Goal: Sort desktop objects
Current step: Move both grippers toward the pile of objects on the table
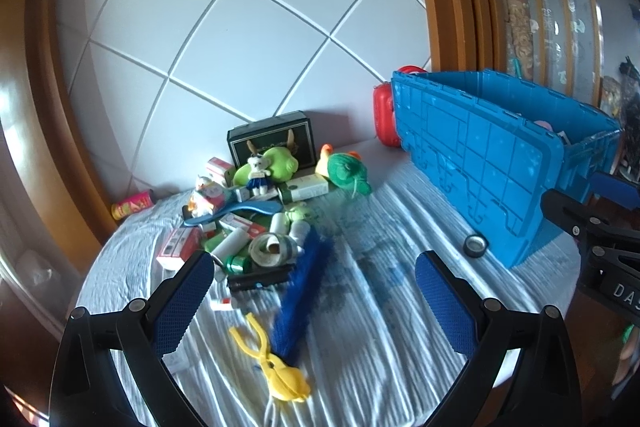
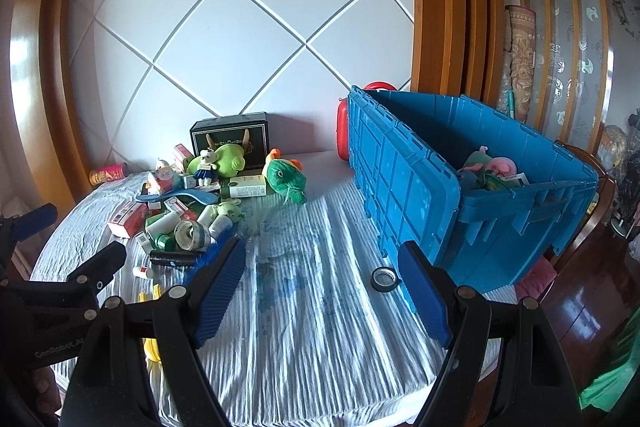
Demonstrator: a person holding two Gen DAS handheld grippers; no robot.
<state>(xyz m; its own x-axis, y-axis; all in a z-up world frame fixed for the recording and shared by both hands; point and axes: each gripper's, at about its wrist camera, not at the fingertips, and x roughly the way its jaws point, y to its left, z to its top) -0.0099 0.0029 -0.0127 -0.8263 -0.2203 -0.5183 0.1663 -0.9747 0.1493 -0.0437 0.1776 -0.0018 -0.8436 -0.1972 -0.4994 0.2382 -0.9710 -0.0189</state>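
Observation:
A blue crate (image 2: pixel 440 187) stands open at the right of the cloth-covered table (image 2: pixel 312 339), with pink and green soft toys (image 2: pixel 498 169) inside. At the back left is a pile: a green plush fish (image 1: pixel 346 171), a small bear (image 1: pixel 258 171) on a green plush, boxes, bottles and a clear tape roll (image 1: pixel 272 249). My left gripper (image 1: pixel 314 287) hovers open above a blue brush (image 1: pixel 304 299) and a yellow slingshot toy (image 1: pixel 280 363), holding nothing. My right gripper (image 2: pixel 320 287) is open over bare cloth, with a black tape roll (image 2: pixel 383 279) close to its right finger.
A black box (image 1: pixel 270 139) leans on the tiled wall behind the pile. A red case (image 1: pixel 384 115) stands behind the crate (image 1: pixel 500 155). A pink snack can (image 1: pixel 132 205) lies at the far left edge. The table's right edge drops to a dark wooden floor (image 2: pixel 580 307).

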